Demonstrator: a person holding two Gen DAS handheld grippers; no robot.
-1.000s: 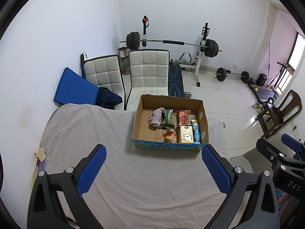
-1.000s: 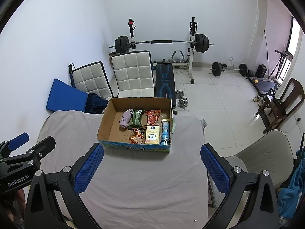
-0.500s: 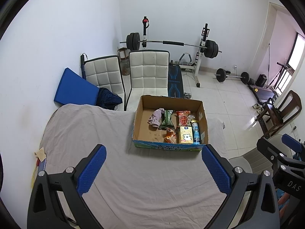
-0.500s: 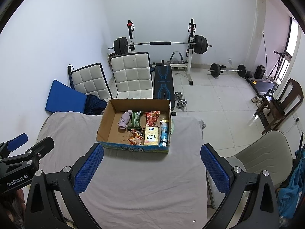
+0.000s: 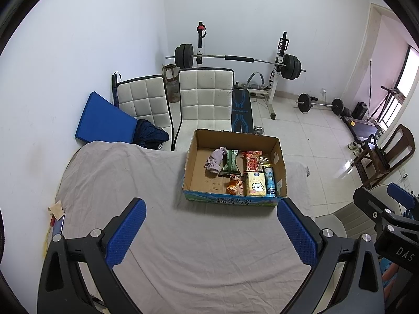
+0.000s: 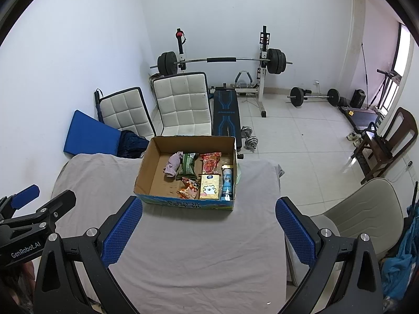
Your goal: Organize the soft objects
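Observation:
An open cardboard box (image 5: 280, 157) (image 6: 146, 162) stands on the grey-sheeted table (image 5: 131, 183) (image 6: 199, 235). In it lie a crumpled lilac cloth (image 5: 216, 160) (image 6: 172, 164), a green snack bag (image 5: 231, 162) (image 6: 188, 166), a red snack bag (image 5: 252, 161) (image 6: 210, 162), an orange packet (image 5: 235, 186) (image 6: 189, 189), a yellow carton (image 5: 255, 187) (image 6: 209, 188) and a blue bottle (image 5: 269, 180) (image 6: 227, 181). My left gripper (image 5: 209, 233) and right gripper (image 6: 207, 231) are both open and empty, held above the table short of the box.
Two white padded chairs (image 5: 204, 99) (image 5: 146, 102) stand behind the table. A blue mat (image 5: 102, 120) leans on the left wall. A barbell rack (image 5: 235, 60) and bench stand at the back. A beige chair (image 6: 366, 209) is at the table's right.
The right wrist view has shifted slightly, so the box sits a little lower and closer. The left gripper has hardly moved. Both stay open.

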